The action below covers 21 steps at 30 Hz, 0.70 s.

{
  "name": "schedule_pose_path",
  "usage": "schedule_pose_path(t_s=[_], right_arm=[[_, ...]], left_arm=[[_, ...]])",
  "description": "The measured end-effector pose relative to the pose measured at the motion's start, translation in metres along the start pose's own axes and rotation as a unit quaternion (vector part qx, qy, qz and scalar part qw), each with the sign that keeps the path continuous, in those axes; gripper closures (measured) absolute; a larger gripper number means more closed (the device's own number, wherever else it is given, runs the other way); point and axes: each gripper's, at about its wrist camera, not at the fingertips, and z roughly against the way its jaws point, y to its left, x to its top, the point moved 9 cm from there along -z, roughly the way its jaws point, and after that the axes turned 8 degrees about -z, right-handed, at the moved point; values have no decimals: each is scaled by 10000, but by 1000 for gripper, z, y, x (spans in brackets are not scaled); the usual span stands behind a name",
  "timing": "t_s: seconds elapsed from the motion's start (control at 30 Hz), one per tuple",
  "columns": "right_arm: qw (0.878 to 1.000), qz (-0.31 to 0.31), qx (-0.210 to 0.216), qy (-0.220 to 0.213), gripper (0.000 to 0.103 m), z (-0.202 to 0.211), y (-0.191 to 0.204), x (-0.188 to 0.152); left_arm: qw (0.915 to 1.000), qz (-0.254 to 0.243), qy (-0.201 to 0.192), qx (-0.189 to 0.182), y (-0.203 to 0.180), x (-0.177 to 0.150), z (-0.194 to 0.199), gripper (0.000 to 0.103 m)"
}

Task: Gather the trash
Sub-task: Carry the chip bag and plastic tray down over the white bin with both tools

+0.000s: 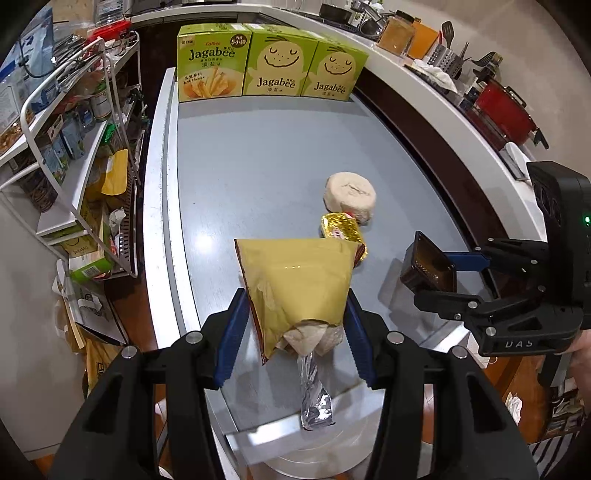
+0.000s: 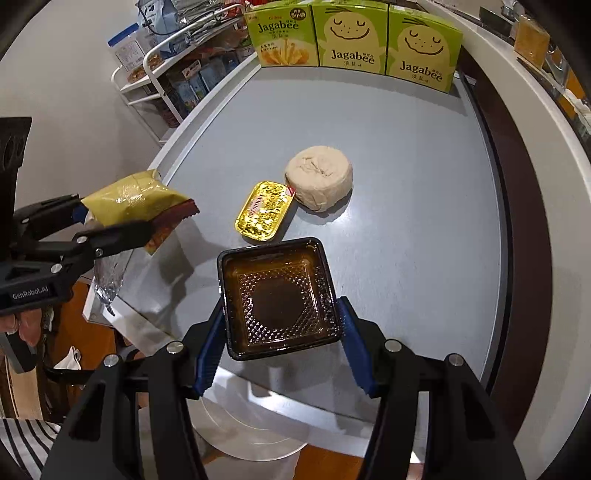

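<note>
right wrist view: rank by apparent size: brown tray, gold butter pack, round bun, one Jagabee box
1. Brown tray, though nearest the camera, so inflated.
2-3. Bun and Jagabee box: look alike; box is farther.
4. Butter pack.

Right gripper (image 2: 282, 345) clamps a dark plastic tray (image 2: 279, 299) above the grey table (image 2: 406, 184)

The tray sits between the blue pads (image 2: 207, 354), tilted and empty. Beyond it on the table lie a gold butter tub (image 2: 264, 210) and, just beside it, a round beige wrapped puck (image 2: 319, 177) — touching or nearly so. At left the left gripper (image 2: 110, 221) pinches a yellow snack wrapper (image 2: 136, 199). Three Jagabee boxes (image 2: 351, 40) line the far edge.
</note>
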Motion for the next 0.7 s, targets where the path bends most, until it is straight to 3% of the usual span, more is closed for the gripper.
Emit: schedule_pose_path(t_s=[0.33, 0.7], right_arm=[[9997, 17, 114, -229, 47, 35, 10, -17], [9996, 139, 196, -158, 47, 55, 23, -59]], left_arm=[[9998, -18, -185, -61, -18, -11, 27, 51], [9998, 12, -109, -155, -41, -49, 47, 51]])
